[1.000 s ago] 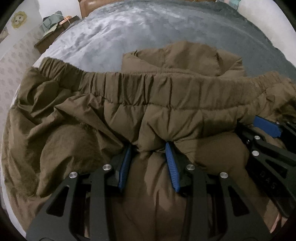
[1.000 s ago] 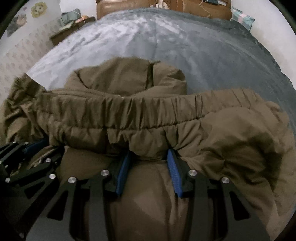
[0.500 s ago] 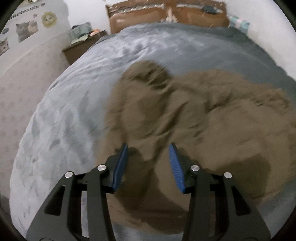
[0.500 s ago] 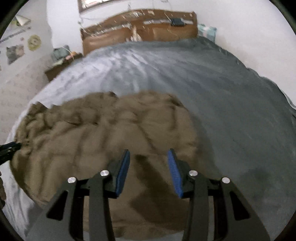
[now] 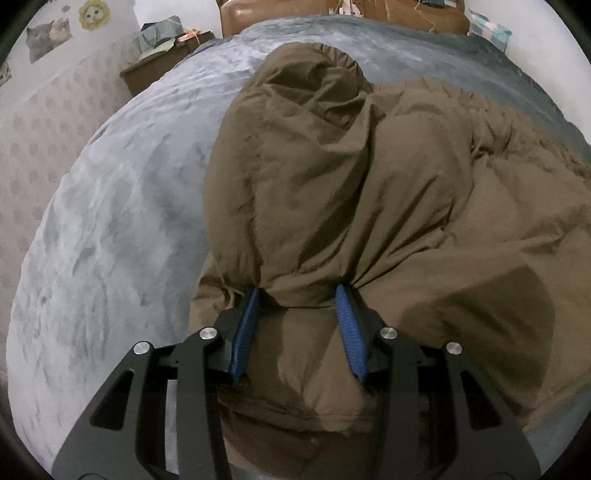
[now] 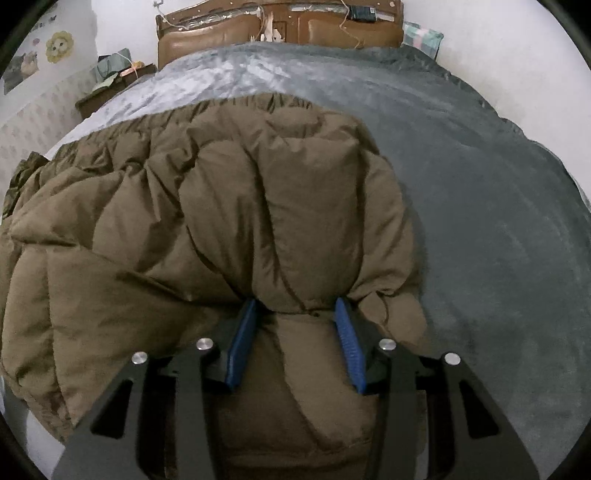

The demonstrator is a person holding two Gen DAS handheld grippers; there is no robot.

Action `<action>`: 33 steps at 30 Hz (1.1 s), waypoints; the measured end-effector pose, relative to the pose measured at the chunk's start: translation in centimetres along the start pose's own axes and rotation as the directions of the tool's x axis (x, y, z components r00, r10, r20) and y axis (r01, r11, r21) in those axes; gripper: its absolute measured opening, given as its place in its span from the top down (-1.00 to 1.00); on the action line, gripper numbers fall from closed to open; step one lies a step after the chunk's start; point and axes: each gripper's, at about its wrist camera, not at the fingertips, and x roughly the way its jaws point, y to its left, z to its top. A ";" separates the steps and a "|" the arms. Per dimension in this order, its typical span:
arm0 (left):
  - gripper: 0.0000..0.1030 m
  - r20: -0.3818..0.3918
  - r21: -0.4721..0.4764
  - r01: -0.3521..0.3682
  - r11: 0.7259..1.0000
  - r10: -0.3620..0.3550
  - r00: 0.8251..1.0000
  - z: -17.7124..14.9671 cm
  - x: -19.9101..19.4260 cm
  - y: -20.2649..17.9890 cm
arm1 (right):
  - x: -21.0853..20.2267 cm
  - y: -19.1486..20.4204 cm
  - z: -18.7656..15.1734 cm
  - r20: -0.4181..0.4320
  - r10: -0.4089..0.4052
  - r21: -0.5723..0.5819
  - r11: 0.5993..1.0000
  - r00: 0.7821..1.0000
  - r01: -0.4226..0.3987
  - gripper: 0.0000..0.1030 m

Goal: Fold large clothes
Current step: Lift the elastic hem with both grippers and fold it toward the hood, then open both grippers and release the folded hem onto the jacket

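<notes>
A large brown puffer jacket (image 5: 351, 177) lies bunched on the grey bed, folded over itself, its elastic hem at the far edge. In the left wrist view my left gripper (image 5: 299, 295) has its blue-padded fingers (image 5: 245, 328) pushed into the near fold, with a wad of fabric between them. In the right wrist view the jacket (image 6: 207, 206) fills the left and middle. My right gripper (image 6: 295, 306) has a fold of the jacket's right end between its blue fingers (image 6: 347, 339) in the same way. Neither gripper shows in the other's view.
The grey bedspread (image 6: 480, 192) stretches far and right of the jacket, and left of it in the left wrist view (image 5: 110, 229). A brown headboard (image 6: 280, 29) stands at the far end. A cluttered nightstand (image 5: 166, 55) sits at the far left by the wall.
Both grippers let go of the hem, swung clear over the jacket, then closed in on its near fold. The jacket went from spread with the hem facing me to folded over.
</notes>
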 end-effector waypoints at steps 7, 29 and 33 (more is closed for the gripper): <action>0.14 -0.008 0.003 0.004 1.000 -0.004 1.000 0.2 0.4 1.0 | 1.5 0.7 0.1 -0.017 -0.002 -0.006 1.000 1.000 0.002 0.11; 0.11 0.007 -0.003 0.036 0.999 -0.036 0.999 4.4 -4.1 4.9 | -5.8 -2.6 3.1 0.049 0.067 0.044 0.997 0.997 -0.069 -0.08; -0.25 0.052 0.004 0.000 1.000 0.000 0.999 4.9 -5.6 6.0 | -6.4 -4.0 3.4 0.050 0.080 0.061 0.995 0.996 -0.083 -0.20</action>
